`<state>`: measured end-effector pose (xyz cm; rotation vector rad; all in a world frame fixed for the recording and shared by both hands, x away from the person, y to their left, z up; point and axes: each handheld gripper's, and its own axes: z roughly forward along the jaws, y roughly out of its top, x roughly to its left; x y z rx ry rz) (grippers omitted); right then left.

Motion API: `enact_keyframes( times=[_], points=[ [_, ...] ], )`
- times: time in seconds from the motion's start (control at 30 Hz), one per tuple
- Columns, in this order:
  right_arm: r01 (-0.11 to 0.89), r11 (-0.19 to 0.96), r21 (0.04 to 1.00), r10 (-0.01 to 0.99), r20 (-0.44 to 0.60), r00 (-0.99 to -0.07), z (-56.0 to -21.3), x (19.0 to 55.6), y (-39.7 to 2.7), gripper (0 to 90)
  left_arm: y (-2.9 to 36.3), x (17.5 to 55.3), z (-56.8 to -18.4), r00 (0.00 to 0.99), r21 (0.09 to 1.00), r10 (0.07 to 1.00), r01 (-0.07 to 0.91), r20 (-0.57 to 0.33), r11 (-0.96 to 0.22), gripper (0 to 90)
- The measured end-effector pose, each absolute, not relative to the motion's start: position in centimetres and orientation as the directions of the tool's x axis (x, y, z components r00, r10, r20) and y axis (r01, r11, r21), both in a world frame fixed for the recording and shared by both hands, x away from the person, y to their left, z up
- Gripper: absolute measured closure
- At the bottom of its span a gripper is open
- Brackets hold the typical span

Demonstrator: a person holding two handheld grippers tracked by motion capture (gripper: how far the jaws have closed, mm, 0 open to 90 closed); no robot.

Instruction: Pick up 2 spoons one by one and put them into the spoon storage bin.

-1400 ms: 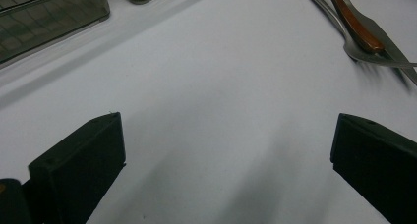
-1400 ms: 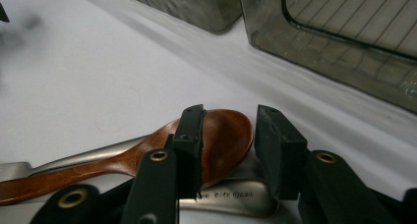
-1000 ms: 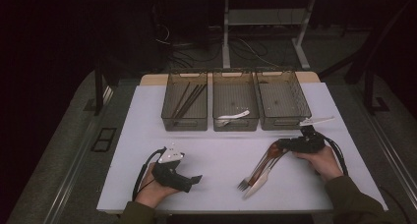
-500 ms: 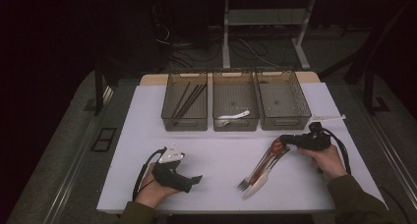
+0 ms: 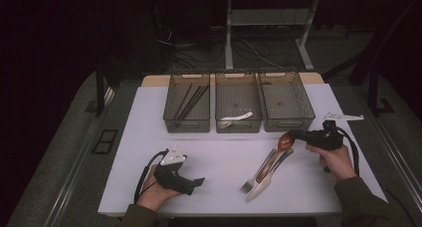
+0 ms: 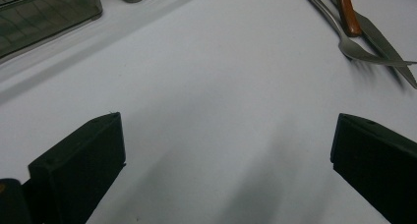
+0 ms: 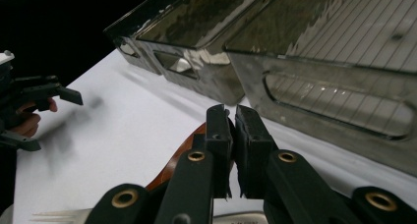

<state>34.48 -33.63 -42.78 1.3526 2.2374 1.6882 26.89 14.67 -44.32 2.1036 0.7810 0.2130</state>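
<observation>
Lifted a little and drawn slightly back from where it sat in the earlier high views, right tongs (image 5: 293, 135), with jaws just closing, now together on the bowl end of the wooden spoon (image 5: 284, 141); exact pad contact hard to make out in the right gripper view, but brown wood right against the near-shut pads. Spoon bowl raised at the tongs' tip, handle trailing down across the fork (image 5: 247, 186) and knife (image 5: 263, 181) on the tabletop (image 5: 219, 160), just in front of the right bin (image 5: 288, 123). Left tongs (image 5: 198, 181) wide apart, holding nothing, resting low at the near left of the tabletop. Judged step: picking one piece out of the cutlery pile for sorting into the three bins, with the grasp apparently made and the carry not yet begun. Next move calls for raising the spoon clear without dragging fork or knife along, then choosing a bin: left bin (image 5: 187, 125) with dark chopsticks (image 5: 191, 100), middle bin (image 5: 238, 127) with a white utensil (image 5: 238, 118), right bin seemingly bare. No brand, label or legible writing anywhere.
</observation>
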Motion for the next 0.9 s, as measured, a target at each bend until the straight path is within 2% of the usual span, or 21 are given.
enact_keyframes(
  times=[0.9],
  points=[
    [0.521,-0.013,0.853,0.716,0.372,-0.591,-38.6,35.5,-33.7,84.8,16.2,27.4,-44.3,0.808,0.805,0.574,0.424,-0.13,-0.415,0.0]
  ],
)
